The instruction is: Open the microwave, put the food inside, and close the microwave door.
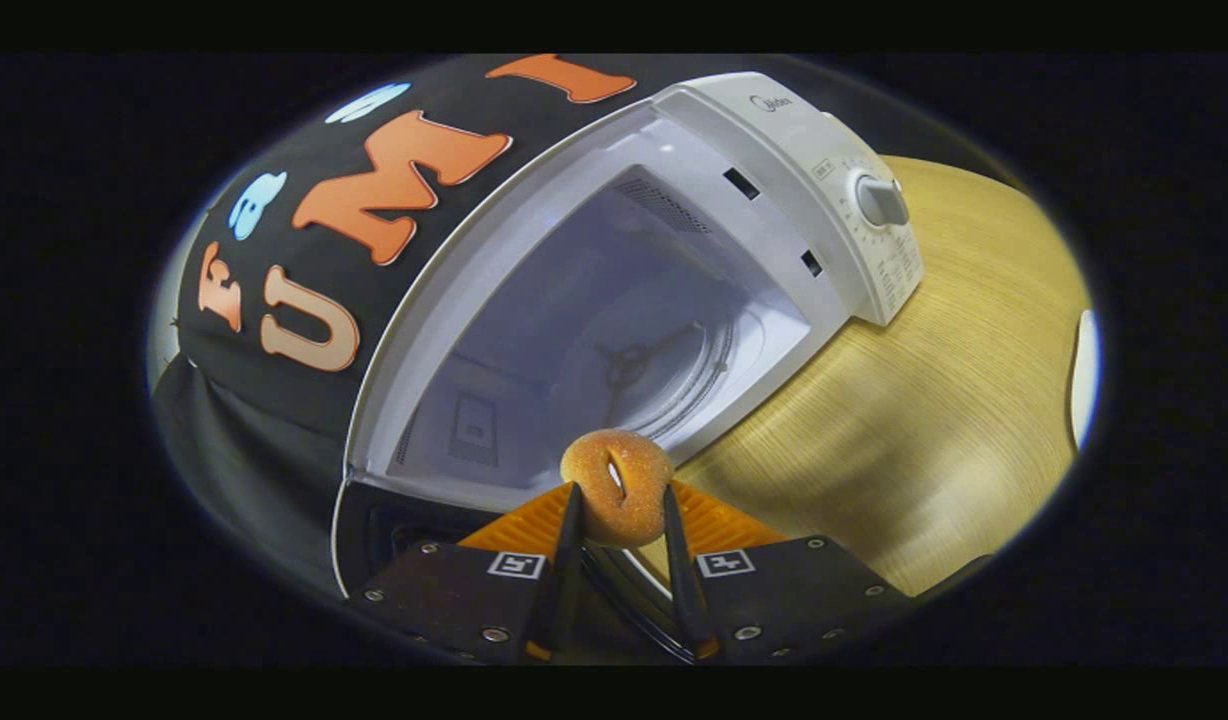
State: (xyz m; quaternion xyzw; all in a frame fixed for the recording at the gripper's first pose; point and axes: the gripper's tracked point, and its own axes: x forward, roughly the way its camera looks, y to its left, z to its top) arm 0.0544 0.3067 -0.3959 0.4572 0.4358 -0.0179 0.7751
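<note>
Tongs (pixel 619 520) pinch a sugared doughnut (pixel 617 486) between both fingers, one pressing on each side, with the doughnut standing on edge so its hole faces forward. Just beyond it gapes the white microwave (pixel 774 130), its chamber lit and the round turntable (pixel 664 375) visible on the floor inside. Its door (pixel 374 525) hangs open, down beside the fingers. A dial (pixel 882 200) sits on the control panel. Under the microwave lies a light wooden worktop (pixel 934 420).
</note>
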